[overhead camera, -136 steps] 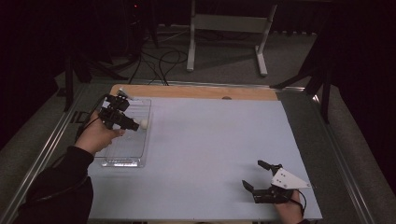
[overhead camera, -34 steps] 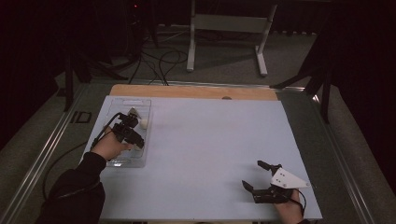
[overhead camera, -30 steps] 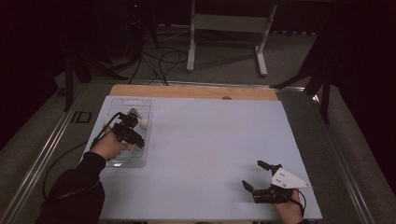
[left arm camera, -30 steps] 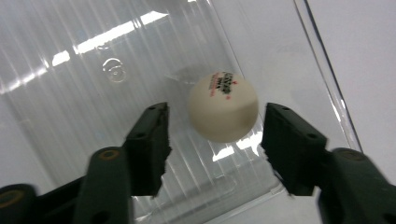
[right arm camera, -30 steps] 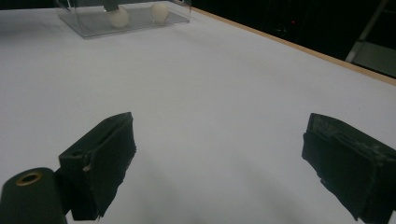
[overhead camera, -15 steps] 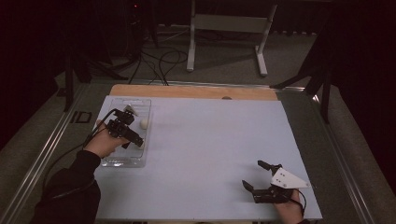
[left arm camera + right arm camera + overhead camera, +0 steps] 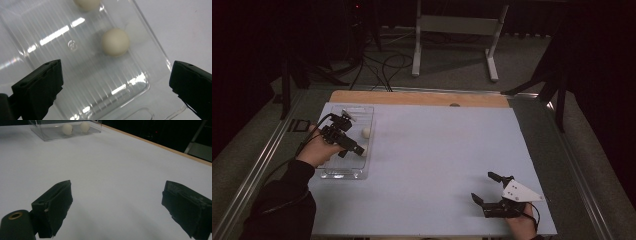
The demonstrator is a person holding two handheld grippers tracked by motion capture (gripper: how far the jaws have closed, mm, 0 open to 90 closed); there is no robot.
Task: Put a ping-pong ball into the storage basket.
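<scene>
Left hand-held gripper [image 7: 116, 82] hovers over the clear tray [image 7: 50, 37], jaws wide apart, empty. Nearer ball [image 7: 115, 42] lies inside the tray, just ahead, between the jaw lines. Right hand-held gripper [image 7: 492, 192] rests open, well apart from the tray.

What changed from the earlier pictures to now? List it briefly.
The left gripper drew back from the far end of the clear tray toward the person and now hangs open over it. Two white balls lie in the tray; earlier pictures do not show clearly whether the gripper let one go. The right gripper stayed open at the near right of the table, and the tray kept its place.
</scene>
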